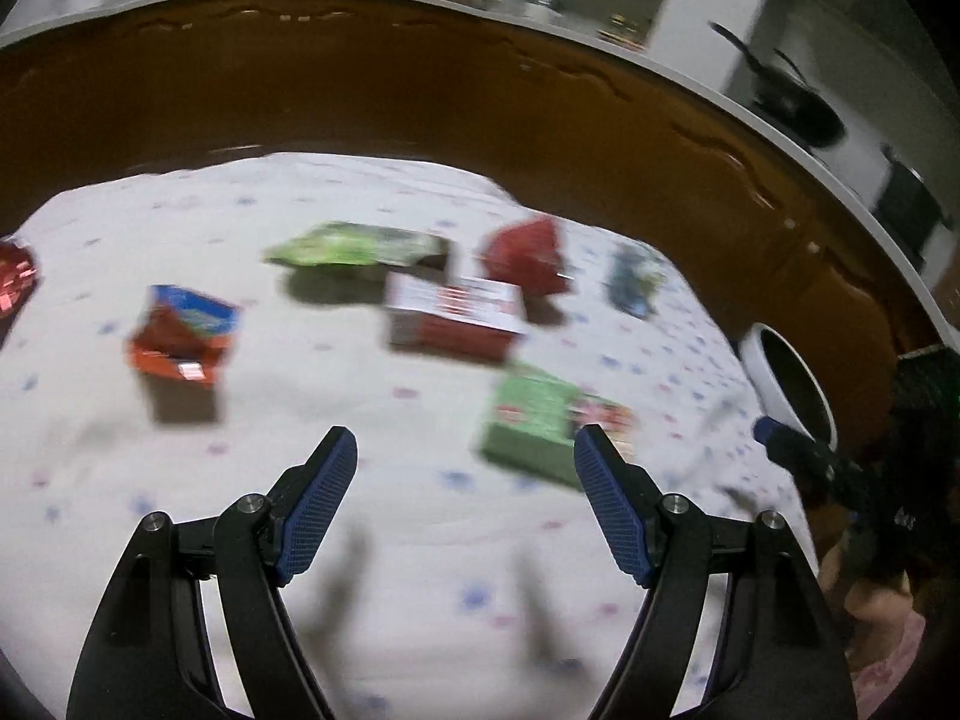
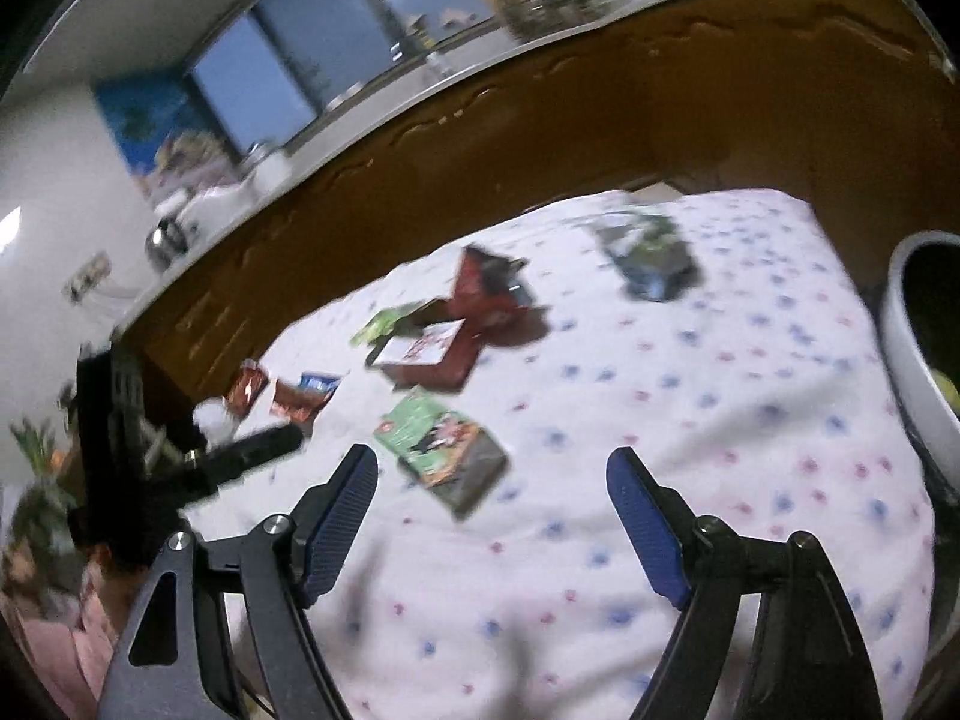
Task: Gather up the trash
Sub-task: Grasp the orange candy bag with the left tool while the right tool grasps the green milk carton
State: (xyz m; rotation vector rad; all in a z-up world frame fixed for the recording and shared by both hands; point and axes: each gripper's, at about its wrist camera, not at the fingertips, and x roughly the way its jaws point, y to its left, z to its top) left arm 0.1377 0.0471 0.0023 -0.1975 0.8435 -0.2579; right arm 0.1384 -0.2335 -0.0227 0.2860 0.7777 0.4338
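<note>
Several pieces of trash lie on a white spotted cloth (image 1: 360, 480). A green box (image 1: 534, 420) lies nearest, just ahead of my left gripper (image 1: 465, 450), which is open and empty above the cloth. Beyond are a red-and-white box (image 1: 453, 315), a green wrapper (image 1: 354, 246), a red packet (image 1: 528, 255), a dark packet (image 1: 633, 276) and an orange-blue packet (image 1: 180, 333). My right gripper (image 2: 492, 474) is open and empty, with the green box (image 2: 441, 450) between and beyond its fingertips. The red-and-white box (image 2: 426, 351) and dark packet (image 2: 651, 258) lie farther off.
A white bin (image 1: 786, 384) stands at the cloth's right edge, also in the right wrist view (image 2: 918, 360). A brown counter front (image 1: 420, 90) with a white top runs behind the cloth. Another red packet (image 1: 15, 276) lies at far left. The other gripper (image 2: 240, 456) shows at left.
</note>
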